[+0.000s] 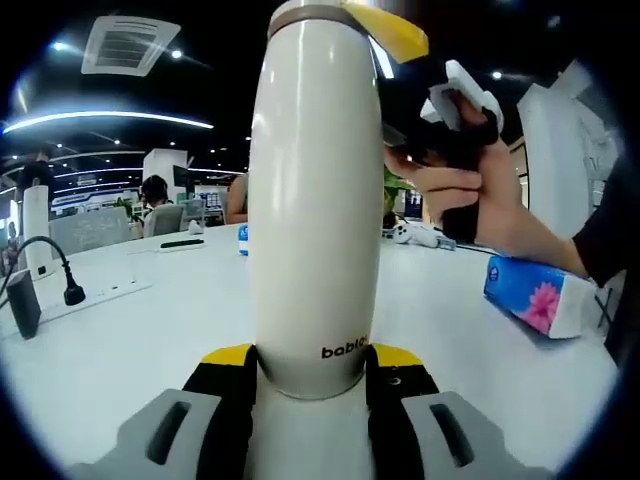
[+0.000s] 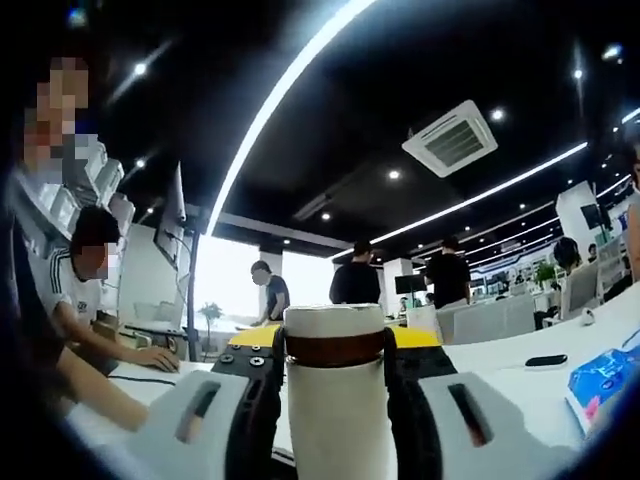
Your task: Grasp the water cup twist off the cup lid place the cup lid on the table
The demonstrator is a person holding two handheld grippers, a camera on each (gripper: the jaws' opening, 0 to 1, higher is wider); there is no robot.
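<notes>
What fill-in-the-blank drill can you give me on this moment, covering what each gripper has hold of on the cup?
1. The left gripper is shut on the lower ____ of the water cup.
2. The right gripper is closed around the cup's ____, by the brown band.
3. The blue tissue pack with a pink flower lies on the ____ table.

Missing words: body; top; white

An open-plan office: long white tables stretch ahead of the claw, with people at desks beyond, ceiling strip lights, an air-conditioning vent, and a power strip off left.
</notes>
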